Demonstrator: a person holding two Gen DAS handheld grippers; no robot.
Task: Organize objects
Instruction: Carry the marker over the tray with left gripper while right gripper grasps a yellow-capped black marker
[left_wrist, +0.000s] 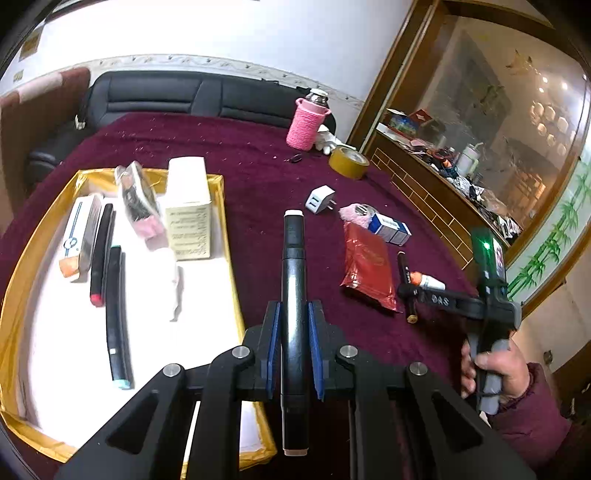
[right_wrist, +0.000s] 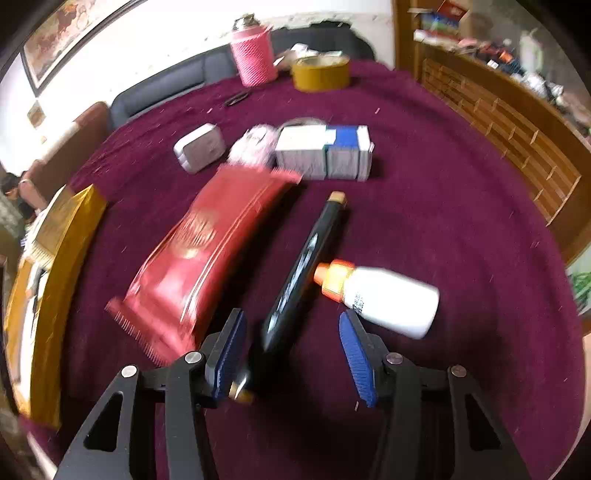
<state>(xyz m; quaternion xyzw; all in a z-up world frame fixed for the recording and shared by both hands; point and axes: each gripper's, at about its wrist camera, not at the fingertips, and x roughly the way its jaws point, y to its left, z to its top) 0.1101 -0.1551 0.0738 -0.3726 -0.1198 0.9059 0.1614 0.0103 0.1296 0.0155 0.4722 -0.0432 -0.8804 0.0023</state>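
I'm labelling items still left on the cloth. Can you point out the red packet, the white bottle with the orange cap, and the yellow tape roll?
red packet (right_wrist: 199, 254): right wrist view, middle of its face.
white bottle (right_wrist: 391, 301): right wrist view, on its body.
yellow tape roll (right_wrist: 320, 75): right wrist view, outer side.

Colours on the maroon cloth (right_wrist: 443, 184)

Gold-rimmed white tray (left_wrist: 33, 236); black marker (left_wrist: 293, 295) with white cap; red packet (right_wrist: 199, 251); white bottle (right_wrist: 391, 299), orange cap; blue-and-white box (right_wrist: 325, 151); pink knitted flask (right_wrist: 255, 55); yellow tape (right_wrist: 320, 73).

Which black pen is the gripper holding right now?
The white-capped pen, clamped in the left gripper. The red-tipped pen and teal-tipped pen lie in the gold tray; the tan-tipped pen lies on the cloth.
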